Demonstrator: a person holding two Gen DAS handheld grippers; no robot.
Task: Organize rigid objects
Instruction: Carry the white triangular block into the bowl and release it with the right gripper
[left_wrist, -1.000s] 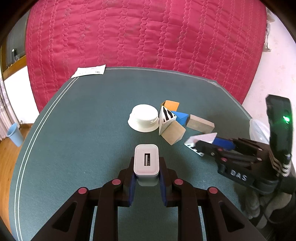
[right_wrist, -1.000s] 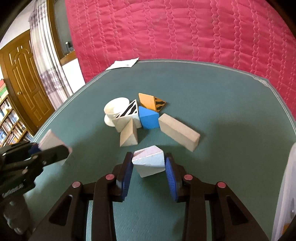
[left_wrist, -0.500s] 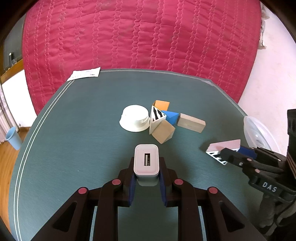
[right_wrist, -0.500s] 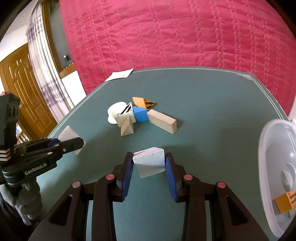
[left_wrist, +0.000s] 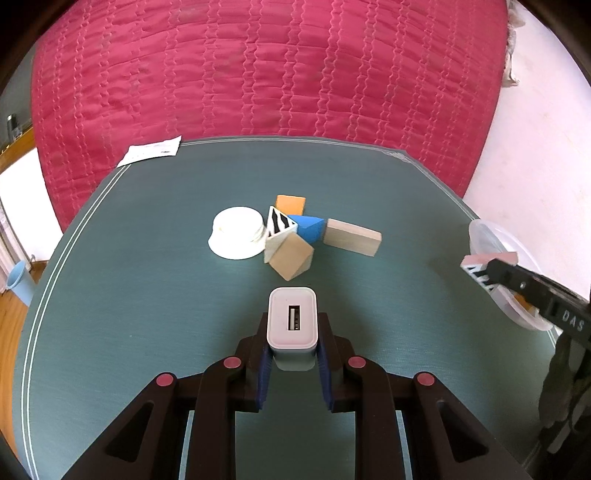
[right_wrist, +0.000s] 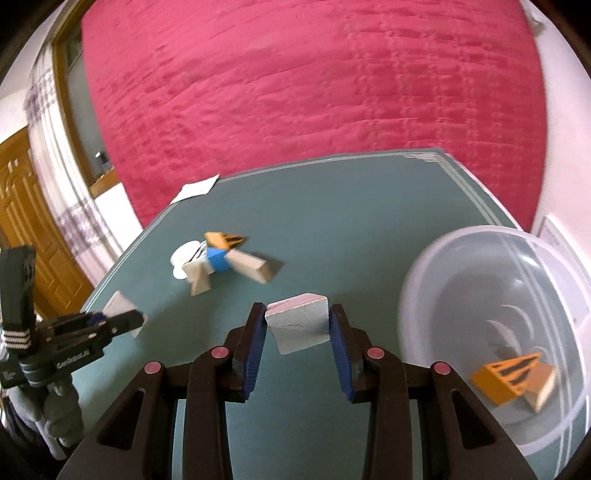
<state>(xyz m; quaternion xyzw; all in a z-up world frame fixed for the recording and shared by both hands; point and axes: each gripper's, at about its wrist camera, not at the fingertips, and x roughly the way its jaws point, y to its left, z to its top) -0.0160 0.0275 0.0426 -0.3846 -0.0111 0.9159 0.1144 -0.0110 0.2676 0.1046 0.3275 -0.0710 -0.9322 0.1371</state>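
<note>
My left gripper (left_wrist: 292, 347) is shut on a white USB charger (left_wrist: 292, 319), held above the green table (left_wrist: 147, 314). My right gripper (right_wrist: 297, 328) is shut on a pink-and-white wedge block (right_wrist: 298, 325), held just left of a clear plastic bowl (right_wrist: 461, 280). From the left wrist view the block (left_wrist: 484, 264) hangs at the bowl's rim (left_wrist: 480, 229). An orange striped wedge (right_wrist: 506, 376) lies in the bowl. A cluster of blocks sits mid-table: blue wedge (left_wrist: 308, 227), striped wedge (left_wrist: 279, 225), wooden bar (left_wrist: 352, 236), wooden wedge (left_wrist: 291, 256), orange block (left_wrist: 291, 203).
A white lid-like dish (left_wrist: 236, 236) lies left of the block cluster. A paper slip (left_wrist: 151, 155) sits at the table's far left corner. A red quilted cloth (left_wrist: 258, 74) hangs behind the table. A wooden door (right_wrist: 22, 229) stands at far left.
My right gripper has carried the wedge block to the right, away from the cluster and up to the clear bowl. The left gripper still holds the charger, little moved.
</note>
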